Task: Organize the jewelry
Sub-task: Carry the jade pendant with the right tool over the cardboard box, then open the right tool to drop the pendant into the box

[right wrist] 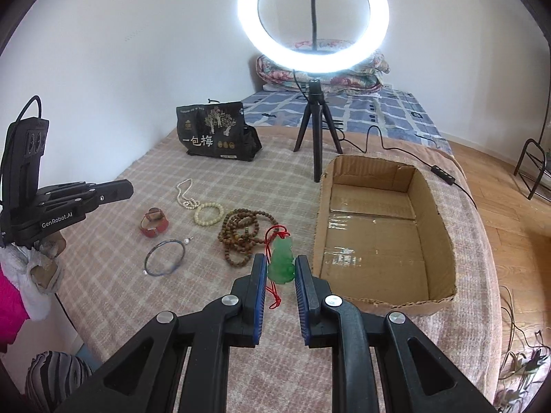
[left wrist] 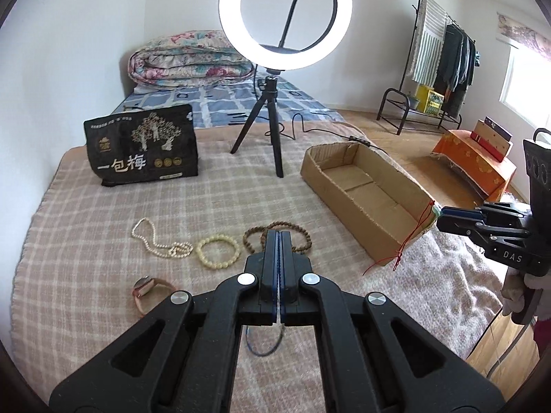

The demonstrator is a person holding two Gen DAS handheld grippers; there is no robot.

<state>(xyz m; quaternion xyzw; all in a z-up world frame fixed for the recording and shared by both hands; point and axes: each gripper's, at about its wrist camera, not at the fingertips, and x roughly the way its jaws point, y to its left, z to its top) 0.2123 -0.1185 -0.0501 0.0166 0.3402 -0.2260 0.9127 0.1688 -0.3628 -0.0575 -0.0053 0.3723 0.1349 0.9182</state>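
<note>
My right gripper is shut on a green jade pendant with a red cord, held above the blanket just left of the cardboard box. In the left wrist view that gripper hangs at the box's near corner, the cord dangling. My left gripper is shut and holds nothing, above a brown bead necklace. On the blanket lie a pearl necklace, a pale bead bracelet, the brown beads, a red-strapped watch and a blue bangle.
A ring light on a tripod stands behind the jewelry, its cable trailing past the box. A black snack bag stands at the back left. The bed's edge drops to a wooden floor on the right.
</note>
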